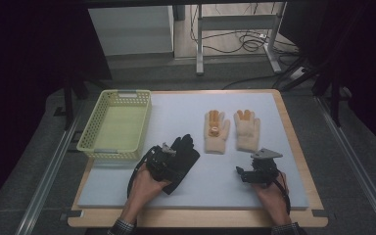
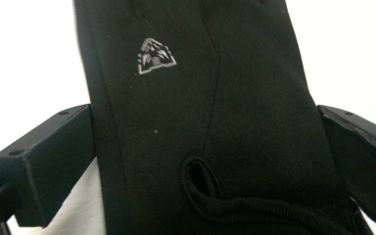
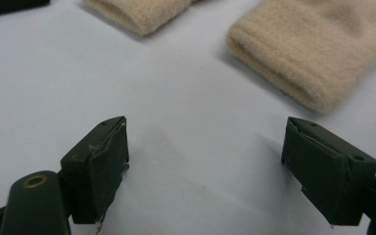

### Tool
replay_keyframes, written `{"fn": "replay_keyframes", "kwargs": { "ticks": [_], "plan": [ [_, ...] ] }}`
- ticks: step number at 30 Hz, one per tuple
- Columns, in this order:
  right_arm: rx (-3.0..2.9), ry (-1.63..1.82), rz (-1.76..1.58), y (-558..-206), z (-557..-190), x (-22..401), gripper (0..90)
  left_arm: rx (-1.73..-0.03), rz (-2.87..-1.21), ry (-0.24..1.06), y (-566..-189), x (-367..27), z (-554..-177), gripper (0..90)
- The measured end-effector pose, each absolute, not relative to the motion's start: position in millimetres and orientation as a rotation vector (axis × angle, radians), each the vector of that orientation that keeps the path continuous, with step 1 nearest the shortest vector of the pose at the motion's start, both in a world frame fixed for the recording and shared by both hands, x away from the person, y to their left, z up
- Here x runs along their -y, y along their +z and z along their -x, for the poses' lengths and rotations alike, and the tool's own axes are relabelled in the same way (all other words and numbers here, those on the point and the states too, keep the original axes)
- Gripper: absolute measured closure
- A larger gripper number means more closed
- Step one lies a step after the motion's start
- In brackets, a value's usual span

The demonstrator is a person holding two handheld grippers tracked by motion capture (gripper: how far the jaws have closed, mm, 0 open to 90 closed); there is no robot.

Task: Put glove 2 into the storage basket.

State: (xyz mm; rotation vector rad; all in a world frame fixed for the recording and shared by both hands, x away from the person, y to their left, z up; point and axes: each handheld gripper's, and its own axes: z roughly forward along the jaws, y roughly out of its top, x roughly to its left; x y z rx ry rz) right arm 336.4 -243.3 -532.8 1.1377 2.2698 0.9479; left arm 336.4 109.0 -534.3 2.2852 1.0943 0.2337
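One black glove is lying lower centre on the worktop, looking light, limp and smooth; the left gripper is straddling its cuff wide open, best pinched there. Right gripper is gaping empty.

This looks like a lab or test room: a wood-edged counter topped with a pale grey mat stands between metal floor rails, with loose cables and a metal desk frame on the bare floor behind, amid dark surroundings.
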Motion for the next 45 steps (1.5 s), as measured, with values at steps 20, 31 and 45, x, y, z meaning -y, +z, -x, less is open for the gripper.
{"fn": "replay_keyframes", "kwargs": {
  "ticks": [20,31,45],
  "plan": [
    [-2.265,0.943,-1.132,-532.9,-335.8,242.7,17.4,-1.092,-2.320,0.295,-517.5,-122.5,-343.8,66.2],
    [-2.265,0.942,-1.130,-532.7,-335.6,242.6,17.4,-1.102,-2.240,0.340,-467.3,-129.2,-366.1,65.4],
    [-2.263,0.945,-1.132,-532.9,-335.6,242.7,17.4,-1.207,-2.178,0.465,-422.4,-164.7,-396.2,64.6]
  ]
}}
